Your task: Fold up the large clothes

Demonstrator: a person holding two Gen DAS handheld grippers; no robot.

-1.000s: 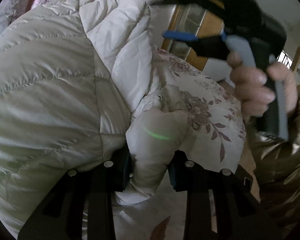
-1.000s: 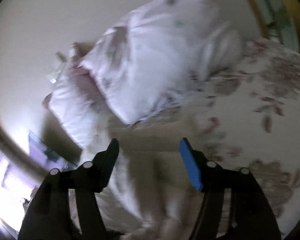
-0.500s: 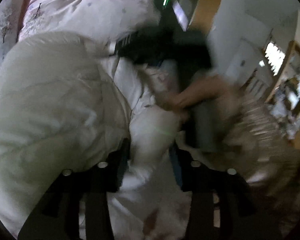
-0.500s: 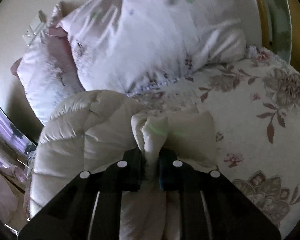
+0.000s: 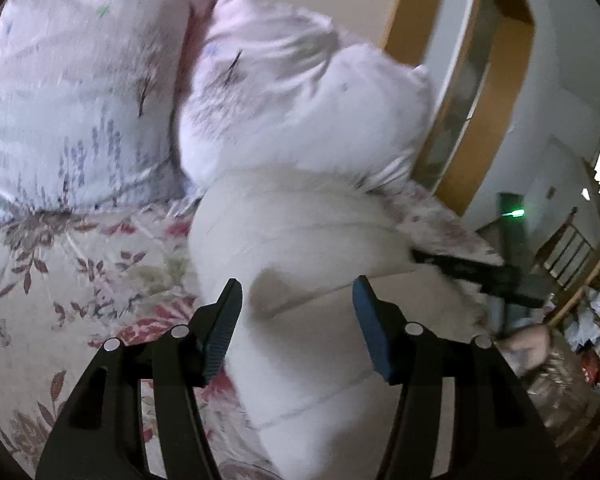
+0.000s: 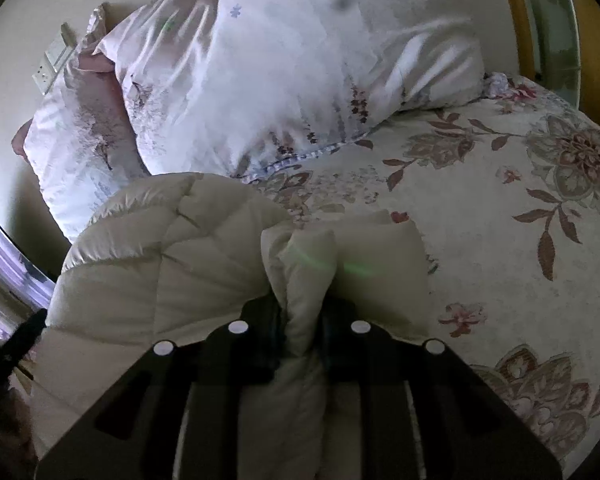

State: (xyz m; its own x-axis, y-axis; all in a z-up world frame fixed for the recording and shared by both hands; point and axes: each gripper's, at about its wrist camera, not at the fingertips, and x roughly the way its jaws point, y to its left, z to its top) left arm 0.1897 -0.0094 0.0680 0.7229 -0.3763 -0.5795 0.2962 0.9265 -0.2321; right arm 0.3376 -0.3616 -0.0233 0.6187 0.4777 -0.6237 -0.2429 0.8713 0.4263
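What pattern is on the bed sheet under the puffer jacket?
A floral print, dusky red and brown on cream, on the bed sheet; clearest in the right wrist view.

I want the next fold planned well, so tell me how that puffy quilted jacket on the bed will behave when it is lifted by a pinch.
The quilted jacket probably flops and drapes: the fold pinched in the right hand-held gripper bunches softly. It looks puffy, so likely light for its bulk and springy. Its shell shines slightly, so it may slide on the floral bedspread.
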